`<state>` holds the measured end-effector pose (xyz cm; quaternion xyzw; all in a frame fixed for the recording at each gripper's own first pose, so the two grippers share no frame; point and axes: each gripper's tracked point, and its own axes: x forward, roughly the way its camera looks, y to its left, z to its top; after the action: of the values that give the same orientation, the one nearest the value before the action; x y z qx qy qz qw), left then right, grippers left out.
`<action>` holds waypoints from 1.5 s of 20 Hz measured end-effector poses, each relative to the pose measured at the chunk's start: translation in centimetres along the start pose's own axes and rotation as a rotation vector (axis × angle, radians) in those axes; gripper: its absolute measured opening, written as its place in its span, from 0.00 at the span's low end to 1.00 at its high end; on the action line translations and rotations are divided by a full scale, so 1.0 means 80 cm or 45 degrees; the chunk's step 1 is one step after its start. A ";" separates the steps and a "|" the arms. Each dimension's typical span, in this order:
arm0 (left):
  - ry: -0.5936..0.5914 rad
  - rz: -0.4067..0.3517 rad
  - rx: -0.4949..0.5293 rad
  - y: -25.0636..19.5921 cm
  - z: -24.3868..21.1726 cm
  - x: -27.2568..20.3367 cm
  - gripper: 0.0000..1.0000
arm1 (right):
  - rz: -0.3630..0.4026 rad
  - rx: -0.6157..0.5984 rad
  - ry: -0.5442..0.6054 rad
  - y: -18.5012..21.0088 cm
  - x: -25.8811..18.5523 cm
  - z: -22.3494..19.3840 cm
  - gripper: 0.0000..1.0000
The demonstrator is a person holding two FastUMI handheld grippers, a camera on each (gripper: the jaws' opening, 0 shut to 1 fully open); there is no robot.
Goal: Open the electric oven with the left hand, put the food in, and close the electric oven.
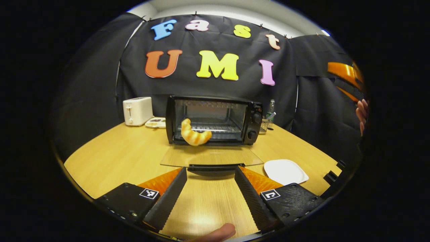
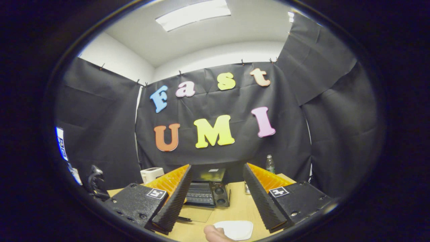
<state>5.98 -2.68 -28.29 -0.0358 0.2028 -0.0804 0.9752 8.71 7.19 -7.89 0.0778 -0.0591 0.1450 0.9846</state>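
Observation:
The black electric oven [image 1: 255, 117] stands at the back of the wooden table with its glass door [image 1: 210, 156] folded down flat toward me. A golden croissant [image 1: 195, 133] sits at the left front of the oven's mouth, curving up over the sill; whether it rests on the rack I cannot tell. My left gripper [image 1: 211, 171] is open and holds nothing, its tips just short of the door's handle [image 1: 211, 167]. The right gripper [image 1: 347, 79] is raised high at the right, with a hand on it. In the right gripper view that gripper [image 2: 217, 166] is open and holds nothing, the oven [image 2: 215, 190] showing between its fingers.
A white plate [image 1: 285, 171] with nothing on it lies right of the open door, also low in the right gripper view [image 2: 235, 229]. A white toaster [image 1: 137, 111] and a small tray [image 1: 156, 122] stand left of the oven. A bottle [image 1: 271, 108] and wire basket [image 1: 265, 125] are at its right.

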 end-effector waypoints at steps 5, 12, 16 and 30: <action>0.220 -0.055 0.021 -0.030 -0.057 0.036 1.00 | -0.046 0.017 -0.037 -0.040 -0.028 0.008 0.98; 0.415 0.023 0.068 -0.022 -0.067 0.076 0.96 | -0.078 0.063 -0.010 -0.074 -0.030 -0.009 0.99; 0.480 0.062 0.020 -0.011 -0.054 0.098 0.97 | -0.077 0.094 0.014 -0.085 -0.024 -0.020 0.99; 0.508 0.073 -0.040 -0.017 -0.012 0.086 0.92 | -0.085 0.112 0.023 -0.100 -0.027 -0.026 1.00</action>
<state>11.58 -5.26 -31.72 -0.0287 0.3943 -0.0551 0.9169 9.19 -0.64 -11.31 0.1217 -0.0411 0.1152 0.9850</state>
